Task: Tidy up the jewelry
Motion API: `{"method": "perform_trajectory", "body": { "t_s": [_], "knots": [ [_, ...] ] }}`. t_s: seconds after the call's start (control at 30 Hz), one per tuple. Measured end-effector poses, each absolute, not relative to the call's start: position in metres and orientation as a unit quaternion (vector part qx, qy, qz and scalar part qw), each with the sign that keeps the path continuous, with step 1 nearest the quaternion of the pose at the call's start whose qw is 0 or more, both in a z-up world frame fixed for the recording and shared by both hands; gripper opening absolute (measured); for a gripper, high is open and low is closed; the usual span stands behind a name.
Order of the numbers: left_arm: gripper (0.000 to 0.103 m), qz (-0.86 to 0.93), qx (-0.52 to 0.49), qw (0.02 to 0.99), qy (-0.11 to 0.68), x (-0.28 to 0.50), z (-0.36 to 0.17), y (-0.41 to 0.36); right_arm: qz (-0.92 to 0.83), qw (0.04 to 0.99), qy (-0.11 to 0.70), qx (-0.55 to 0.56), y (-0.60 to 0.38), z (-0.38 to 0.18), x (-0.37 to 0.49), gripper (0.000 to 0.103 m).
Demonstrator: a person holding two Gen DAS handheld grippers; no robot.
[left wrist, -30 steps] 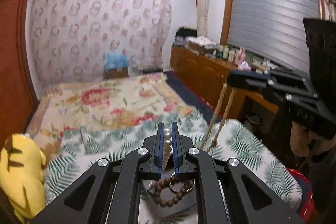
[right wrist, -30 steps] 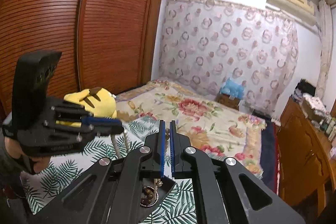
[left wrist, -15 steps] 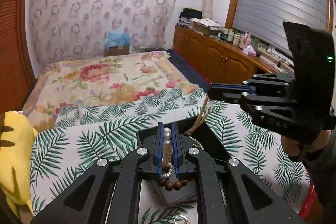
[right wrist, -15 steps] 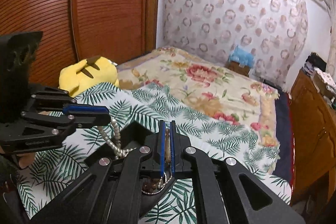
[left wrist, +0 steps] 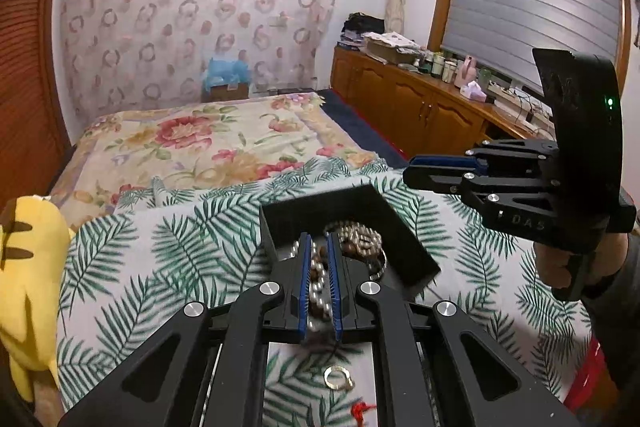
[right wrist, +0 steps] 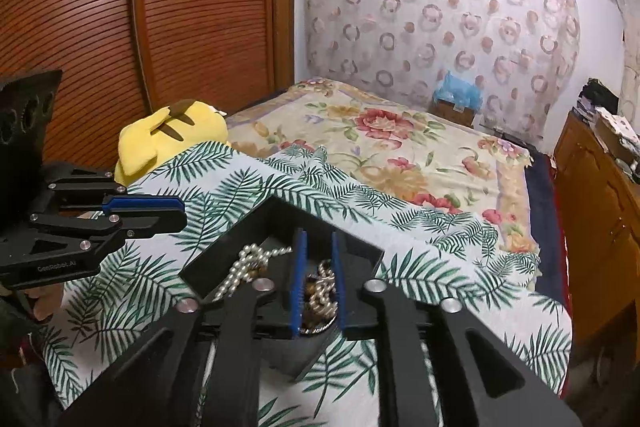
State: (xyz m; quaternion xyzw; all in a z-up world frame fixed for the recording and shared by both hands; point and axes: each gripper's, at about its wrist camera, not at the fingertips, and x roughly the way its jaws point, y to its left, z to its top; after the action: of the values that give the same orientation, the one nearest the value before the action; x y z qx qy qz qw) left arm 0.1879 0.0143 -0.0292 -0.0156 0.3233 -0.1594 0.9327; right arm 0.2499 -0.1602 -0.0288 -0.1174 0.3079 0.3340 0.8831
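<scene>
Over black tray: left hand-held gripper clamps pearl strand; right hand-held gripper opening, empty.

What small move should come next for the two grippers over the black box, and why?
Probably open the left gripper next. The necklace already lies piled in the black box, and the right gripper has its jaws opening above the pile, pressing on nothing. Pearl beads still sit between the left jaws, which are nearly shut, so that end seems the last part to free.
</scene>
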Motion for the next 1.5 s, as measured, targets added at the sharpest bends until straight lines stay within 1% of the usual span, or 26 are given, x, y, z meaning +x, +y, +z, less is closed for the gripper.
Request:
{"method": "perform_trajectory", "body": {
  "t_s": [0.27, 0.53, 0.57, 0.6, 0.63, 0.83, 0.87, 0.9, 0.97, 1.0, 1.03, 1.07, 1.2, 1.27, 1.37, 1.5],
  "knots": [
    [0.008, -0.167, -0.01, 0.927, 0.336, 0.153, -0.047, 0.009, 0.342, 0.881, 0.311, -0.104, -0.174, -0.036, 0.204, 0.017],
    [0.008, -0.164, -0.02, 0.923, 0.348, 0.114, -0.069, 0.009, 0.333, 0.876, 0.335, -0.097, -0.186, -0.066, 0.139, 0.018],
    [0.008, -0.163, -0.023, 0.923, 0.349, 0.11, -0.071, 0.01, 0.331, 0.876, 0.338, -0.095, -0.187, -0.07, 0.132, 0.02],
    [0.008, -0.163, -0.027, 0.922, 0.351, 0.105, -0.073, 0.012, 0.328, 0.876, 0.343, -0.09, -0.189, -0.074, 0.126, 0.026],
    [0.008, -0.161, -0.029, 0.921, 0.353, 0.101, -0.075, 0.014, 0.326, 0.874, 0.349, -0.085, -0.191, -0.08, 0.118, 0.029],
    [0.008, -0.15, -0.029, 0.921, 0.358, 0.079, -0.082, 0.022, 0.32, 0.867, 0.378, -0.056, -0.195, -0.105, 0.088, 0.029],
    [0.008, -0.149, -0.028, 0.921, 0.358, 0.075, -0.082, 0.023, 0.318, 0.867, 0.382, -0.051, -0.195, -0.107, 0.084, 0.031],
    [0.008, -0.147, -0.029, 0.922, 0.358, 0.072, -0.083, 0.024, 0.316, 0.866, 0.384, -0.048, -0.196, -0.109, 0.081, 0.033],
    [0.011, -0.147, -0.032, 0.922, 0.358, 0.065, -0.084, 0.027, 0.311, 0.864, 0.392, -0.053, -0.194, -0.115, 0.074, 0.044],
    [0.013, -0.146, -0.033, 0.922, 0.358, 0.063, -0.084, 0.028, 0.313, 0.862, 0.395, -0.052, -0.192, -0.117, 0.071, 0.046],
    [0.018, -0.145, -0.032, 0.922, 0.357, 0.062, -0.085, 0.028, 0.315, 0.86, 0.398, -0.05, -0.192, -0.119, 0.07, 0.048],
    [0.02, -0.143, -0.031, 0.923, 0.356, 0.06, -0.085, 0.029, 0.318, 0.857, 0.403, -0.051, -0.19, -0.122, 0.068, 0.05],
    [0.02, -0.142, -0.032, 0.922, 0.358, 0.058, -0.088, 0.03, 0.321, 0.85, 0.414, -0.048, -0.184, -0.128, 0.067, 0.059],
    [0.02, -0.141, -0.031, 0.922, 0.359, 0.058, -0.088, 0.029, 0.317, 0.85, 0.418, -0.052, -0.18, -0.131, 0.068, 0.066],
    [0.02, -0.141, -0.032, 0.922, 0.358, 0.057, -0.089, 0.029, 0.317, 0.847, 0.424, -0.054, -0.174, -0.134, 0.071, 0.068],
    [0.021, -0.142, -0.031, 0.922, 0.359, 0.057, -0.089, 0.029, 0.313, 0.847, 0.424, -0.068, -0.162, -0.133, 0.074, 0.069]
  ]
}}
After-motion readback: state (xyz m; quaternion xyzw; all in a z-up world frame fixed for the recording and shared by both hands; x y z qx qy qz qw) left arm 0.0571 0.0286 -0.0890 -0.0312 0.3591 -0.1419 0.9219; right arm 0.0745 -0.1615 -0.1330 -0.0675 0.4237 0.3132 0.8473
